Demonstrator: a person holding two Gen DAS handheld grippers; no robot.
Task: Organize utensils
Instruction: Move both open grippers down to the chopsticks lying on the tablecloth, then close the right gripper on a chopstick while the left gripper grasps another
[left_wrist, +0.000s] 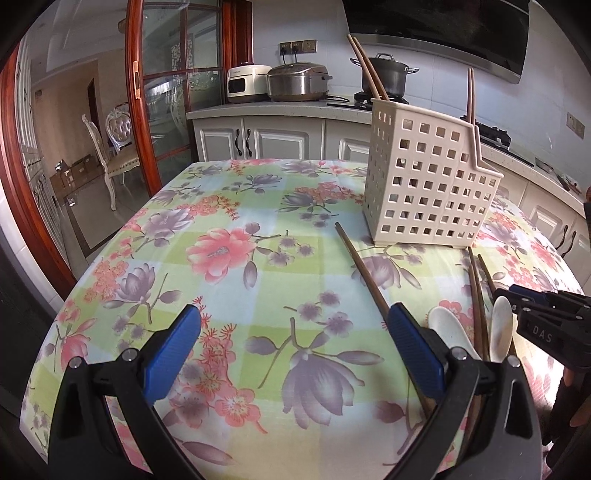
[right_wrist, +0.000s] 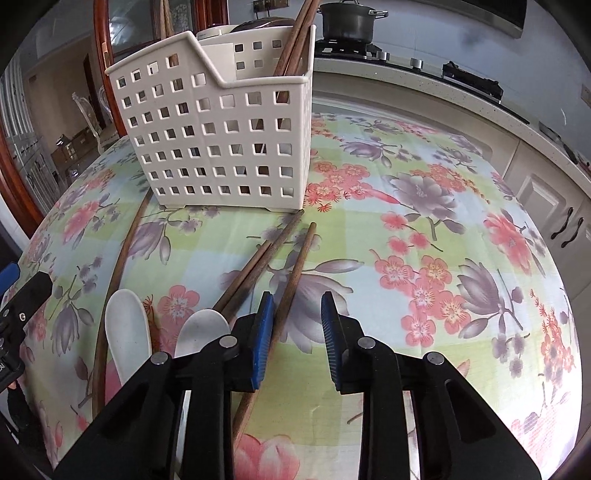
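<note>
A cream perforated utensil holder (left_wrist: 424, 184) (right_wrist: 221, 140) stands upright on the floral tablecloth with brown chopsticks leaning in it. Two white spoons (right_wrist: 127, 325) (right_wrist: 203, 328) and several loose chopsticks lie in front of it. My right gripper (right_wrist: 295, 332) (left_wrist: 517, 301) straddles one chopstick (right_wrist: 291, 280). The stick runs close along the left pad and a gap shows on the other side, so the jaws are open. My left gripper (left_wrist: 295, 314) is wide open over bare cloth with nothing between its pads. Another chopstick (left_wrist: 365, 273) passes under its right finger.
The table (left_wrist: 221, 206) fills both views and drops off at its left and far edges. Behind it runs a kitchen counter (left_wrist: 277, 109) with cookers and a pot on a stove. A glass door and chairs are at the left.
</note>
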